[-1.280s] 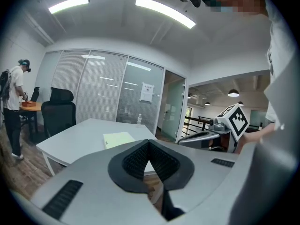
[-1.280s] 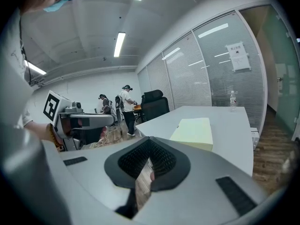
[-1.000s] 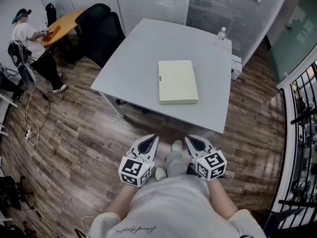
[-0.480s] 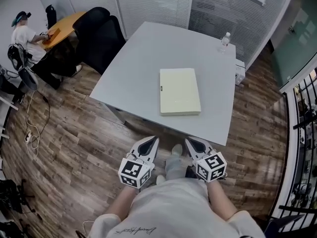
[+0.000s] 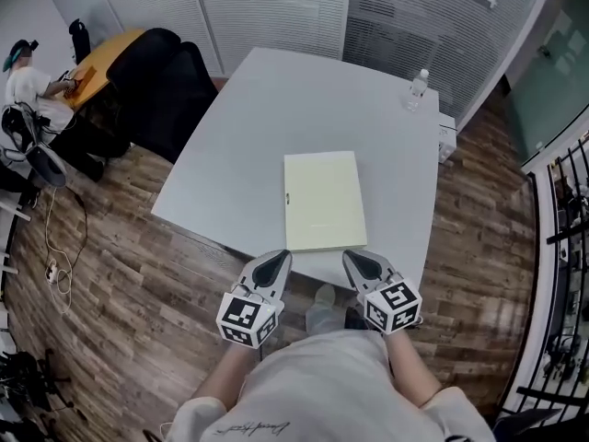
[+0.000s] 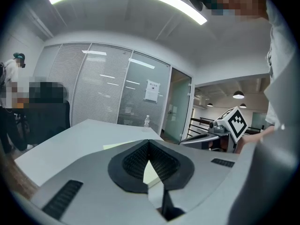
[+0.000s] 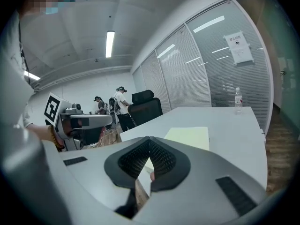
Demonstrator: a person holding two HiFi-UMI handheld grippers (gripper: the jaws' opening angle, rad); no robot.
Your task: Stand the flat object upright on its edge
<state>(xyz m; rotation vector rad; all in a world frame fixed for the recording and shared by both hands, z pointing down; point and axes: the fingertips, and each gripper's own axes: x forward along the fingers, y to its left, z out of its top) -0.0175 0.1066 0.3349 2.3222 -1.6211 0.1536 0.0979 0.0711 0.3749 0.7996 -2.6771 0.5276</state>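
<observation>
The pale yellow, flat rectangular object [image 5: 322, 201] lies flat on the light grey rectangular table [image 5: 267, 109], towards the table's near edge and well apart from the clear plastic bottle [image 5: 419, 86] standing at the table's far right corner. The left gripper [image 5: 276, 260] is held at the table's near edge, just short of the object's near left corner, with its jaws fully together and nothing between them. The right gripper [image 5: 357, 260] is held at the same edge, just short of the object's near right corner, its jaws likewise closed and empty.
</observation>
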